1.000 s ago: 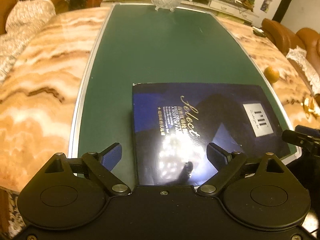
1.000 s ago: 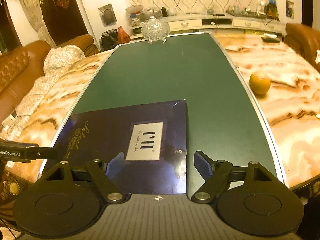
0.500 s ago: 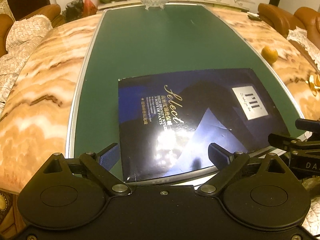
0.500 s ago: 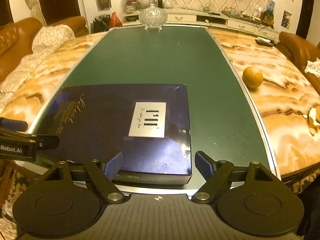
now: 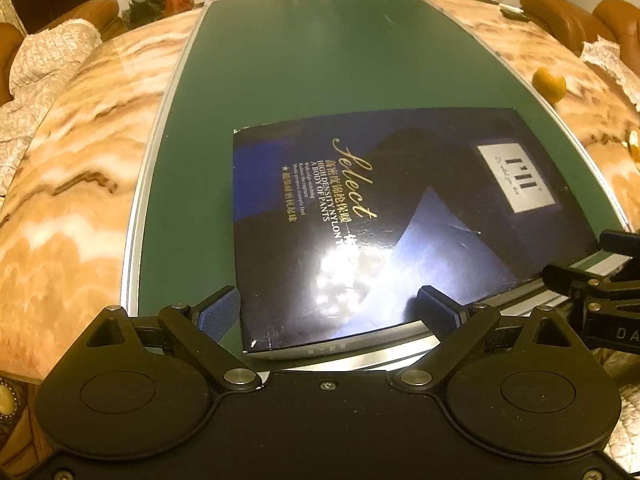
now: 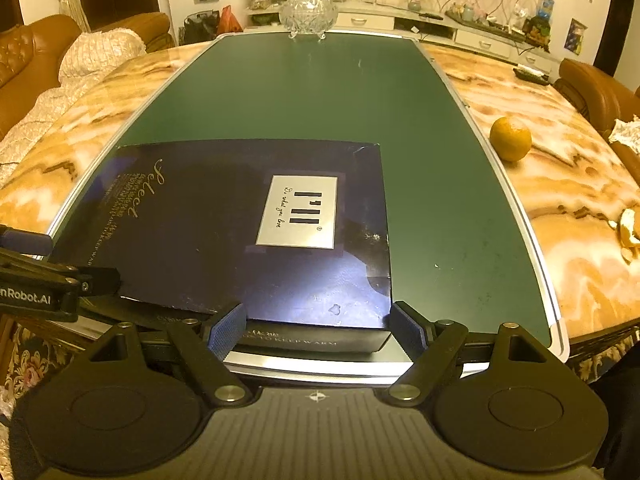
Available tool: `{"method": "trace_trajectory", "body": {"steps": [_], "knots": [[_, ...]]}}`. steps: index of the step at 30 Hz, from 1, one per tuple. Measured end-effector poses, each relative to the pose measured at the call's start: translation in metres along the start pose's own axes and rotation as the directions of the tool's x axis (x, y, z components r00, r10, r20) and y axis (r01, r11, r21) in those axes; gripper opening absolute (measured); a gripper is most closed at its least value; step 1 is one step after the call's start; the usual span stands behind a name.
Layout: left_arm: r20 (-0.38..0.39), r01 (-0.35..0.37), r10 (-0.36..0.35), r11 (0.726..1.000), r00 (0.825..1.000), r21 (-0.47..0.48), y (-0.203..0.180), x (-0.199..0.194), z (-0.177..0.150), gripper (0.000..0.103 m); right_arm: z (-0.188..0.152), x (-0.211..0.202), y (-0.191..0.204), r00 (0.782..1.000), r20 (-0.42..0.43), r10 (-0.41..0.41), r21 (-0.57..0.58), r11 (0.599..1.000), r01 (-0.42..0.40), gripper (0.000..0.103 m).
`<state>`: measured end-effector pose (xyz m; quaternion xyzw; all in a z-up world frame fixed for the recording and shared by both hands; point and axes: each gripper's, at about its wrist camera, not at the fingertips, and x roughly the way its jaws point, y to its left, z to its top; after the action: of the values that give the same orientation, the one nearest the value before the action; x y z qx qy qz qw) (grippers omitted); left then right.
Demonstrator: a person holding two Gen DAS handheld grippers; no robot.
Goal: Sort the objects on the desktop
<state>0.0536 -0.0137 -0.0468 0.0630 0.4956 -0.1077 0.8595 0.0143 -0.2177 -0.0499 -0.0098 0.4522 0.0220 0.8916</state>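
Left gripper (image 5: 334, 312): jaws spread wide, nothing between the pads; they straddle the near left corner of the box without touching it.
Right gripper (image 6: 316, 330): jaws likewise spread and empty, bracketing the near right corner of the box.
Box (image 6: 248, 232): flat dark-blue carton, gold "Select" script, white label; lies at 12 o'clock from both grippers, on the near end of the green mat (image 6: 312, 92), its near edge about level with the mat's metal trim.
Change: over the last second both grippers have backed away from the box (a second ago the pads sat over its lid; now they sit at its near edge).
Meaning: I judge the box placed and let go, so this sorting step looks finished.
Surroundings: orange (image 6: 511, 138) at 2 o'clock on the marble table (image 6: 560, 184), well apart; glass bowl (image 6: 308, 14) at 12 o'clock, far end.
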Motion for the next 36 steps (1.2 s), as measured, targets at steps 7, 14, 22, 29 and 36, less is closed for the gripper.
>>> {"method": "trace_trajectory", "body": {"steps": [7, 14, 22, 29, 36], "knots": [[-0.014, 0.003, -0.004, 0.999, 1.0, -0.034, 0.006, -0.003, -0.001, 0.098, -0.001, -0.004, -0.003, 1.0, 0.003, 0.018, 0.035, 0.999, -0.018, 0.089], [-0.023, -0.078, 0.076, 0.995, 0.997, -0.063, 0.007, -0.025, -0.004, 0.103, -0.001, -0.023, 0.004, 1.0, 0.027, 0.002, 0.041, 0.999, -0.003, 0.103], [-0.001, -0.111, 0.111, 0.992, 0.994, -0.063, 0.006, -0.057, -0.022, 0.103, -0.008, -0.049, 0.022, 0.998, 0.03, -0.058, 0.049, 0.997, 0.056, 0.103], [0.007, -0.124, 0.126, 0.988, 0.992, -0.089, 0.008, -0.077, -0.05, 0.103, -0.026, -0.081, 0.032, 0.995, 0.074, -0.062, 0.106, 0.993, 0.054, 0.103], [0.011, -0.117, 0.12, 0.983, 0.993, -0.14, 0.013, -0.09, -0.077, 0.103, -0.049, -0.097, 0.039, 0.996, 0.078, -0.035, 0.141, 0.99, 0.024, 0.103]]}}
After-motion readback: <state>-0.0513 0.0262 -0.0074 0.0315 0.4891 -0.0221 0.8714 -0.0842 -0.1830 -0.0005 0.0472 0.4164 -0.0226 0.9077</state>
